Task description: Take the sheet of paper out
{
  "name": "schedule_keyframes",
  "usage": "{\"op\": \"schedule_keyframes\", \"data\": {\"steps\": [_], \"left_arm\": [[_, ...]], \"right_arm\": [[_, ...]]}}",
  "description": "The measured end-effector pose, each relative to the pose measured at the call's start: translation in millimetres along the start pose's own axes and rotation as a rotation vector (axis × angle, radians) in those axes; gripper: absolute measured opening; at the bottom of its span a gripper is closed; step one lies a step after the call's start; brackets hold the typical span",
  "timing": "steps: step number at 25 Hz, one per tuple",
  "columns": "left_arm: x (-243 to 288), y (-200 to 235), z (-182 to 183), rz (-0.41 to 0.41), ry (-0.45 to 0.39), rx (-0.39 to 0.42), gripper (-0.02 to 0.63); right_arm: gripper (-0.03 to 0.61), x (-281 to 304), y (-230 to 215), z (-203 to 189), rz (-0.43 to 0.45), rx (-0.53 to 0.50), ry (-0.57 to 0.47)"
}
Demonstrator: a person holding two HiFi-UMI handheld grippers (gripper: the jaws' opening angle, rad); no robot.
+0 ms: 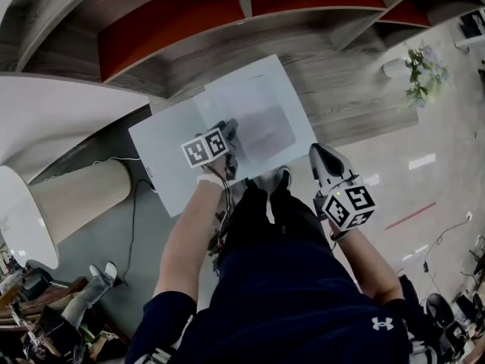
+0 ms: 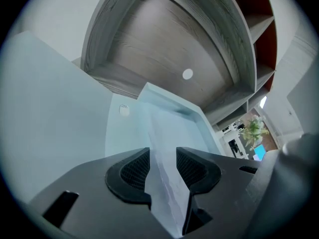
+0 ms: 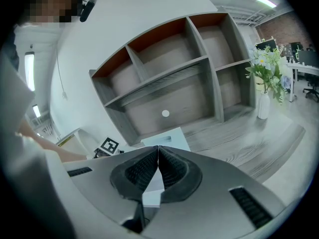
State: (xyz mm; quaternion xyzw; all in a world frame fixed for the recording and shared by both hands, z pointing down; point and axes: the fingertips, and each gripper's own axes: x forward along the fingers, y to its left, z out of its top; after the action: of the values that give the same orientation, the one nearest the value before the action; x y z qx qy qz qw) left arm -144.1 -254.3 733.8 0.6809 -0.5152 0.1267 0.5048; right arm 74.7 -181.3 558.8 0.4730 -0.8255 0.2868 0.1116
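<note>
A wooden ledge (image 1: 341,89) under the shelves is carrying a pale folder (image 1: 170,158) at its front edge, with the left gripper (image 1: 227,133) hovering over it. In the left gripper view, wide jaws are straddling the sheet of paper (image 2: 167,193) without pinching it. In the right gripper view, the right gripper (image 3: 158,156) is sitting closed and empty. The grasp looks pending: next comes closing on the sheet and pulling it out.

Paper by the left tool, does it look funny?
Yes. The paper sticks up on edge between the open jaws of the left tool instead of lying flat in the folder, and it looks slightly wrinkled there.
</note>
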Motion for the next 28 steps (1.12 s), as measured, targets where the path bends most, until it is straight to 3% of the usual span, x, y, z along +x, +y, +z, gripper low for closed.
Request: {"op": "schedule_keyframes", "data": {"steps": [14, 20, 28], "left_arm": [[14.9, 6.7, 1.1, -0.011, -0.001, -0.086, 0.16], [16.4, 4.6, -1.0, -0.022, 0.035, -0.089, 0.16], [23.4, -7.9, -5.9, -0.097, 0.076, -0.13, 0.154]], "right_arm": [[0.014, -5.5, 3.9, -3.4, -0.002, 0.061, -0.025], [0.014, -12.5, 6.0, 0.6, 0.011, 0.105, -0.059], [0.014, -17.1, 18.2, 1.3, 0.022, 0.141, -0.073]]}}
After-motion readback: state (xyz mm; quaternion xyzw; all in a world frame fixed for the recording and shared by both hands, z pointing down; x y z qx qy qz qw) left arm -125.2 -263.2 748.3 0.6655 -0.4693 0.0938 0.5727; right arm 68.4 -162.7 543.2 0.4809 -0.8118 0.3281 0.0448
